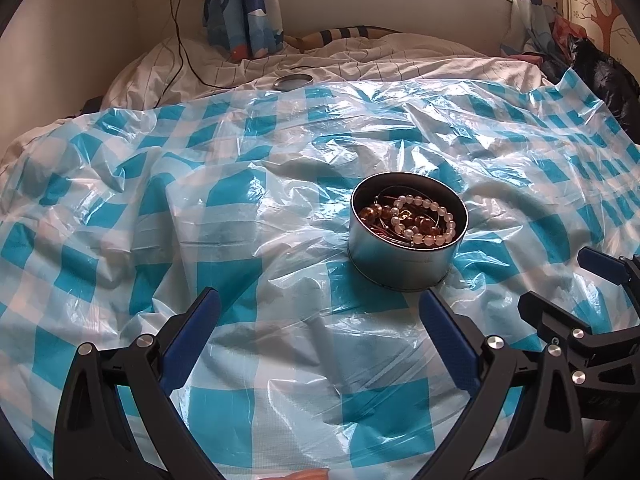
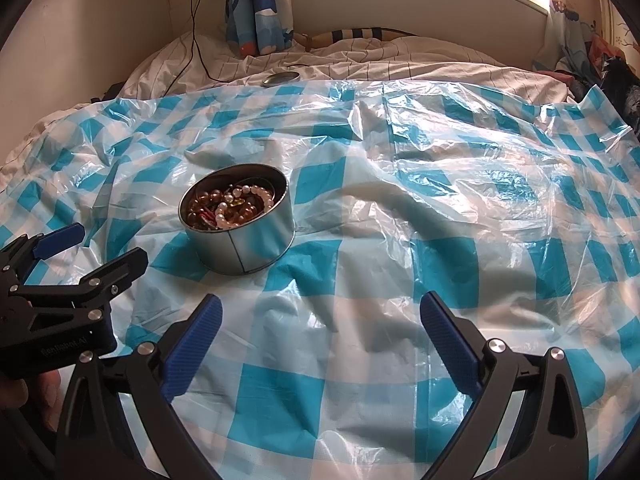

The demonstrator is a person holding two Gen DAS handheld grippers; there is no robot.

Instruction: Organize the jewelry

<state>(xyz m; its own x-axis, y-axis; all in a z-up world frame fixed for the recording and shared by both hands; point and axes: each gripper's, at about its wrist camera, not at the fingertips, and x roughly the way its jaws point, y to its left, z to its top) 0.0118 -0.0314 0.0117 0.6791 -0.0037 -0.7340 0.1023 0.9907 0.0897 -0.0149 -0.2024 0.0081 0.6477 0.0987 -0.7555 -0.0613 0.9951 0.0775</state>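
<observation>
- One bed point(image 1: 360, 60) fills both views, its striped white bedding covered nearly across by a crinkled blue-and-white checked plastic sheet point(image 1: 280, 360).
- One round metal tin point(image 1: 404, 256) stands open on the sheet, a little ahead of both tools; inside lie a pale bead bracelet point(image 1: 430, 216), amber-brown beads point(image 1: 372, 214) and thin wire pieces, tangled together.
- Its likely lid point(image 1: 293, 81), a flat round metal disc, rests well apart from the tin at the sheet's far edge, on the bedding.
- Left tongs point(image 1: 320, 304) hover low over the sheet, spread wide and gripping nothing; the tin sits just beyond the right-hand finger, apart from it.
- Right tongs point(image 2: 320, 308) hover likewise, spread wide with nothing between them, the tin ahead and to the left.
- Each tool shows in the other's view, beside it: the right one at the left view's right edge, the left one at the right view's left edge, both splayed.
- A black cable point(image 1: 180, 40) trails from a wall plug onto the bedding.
</observation>
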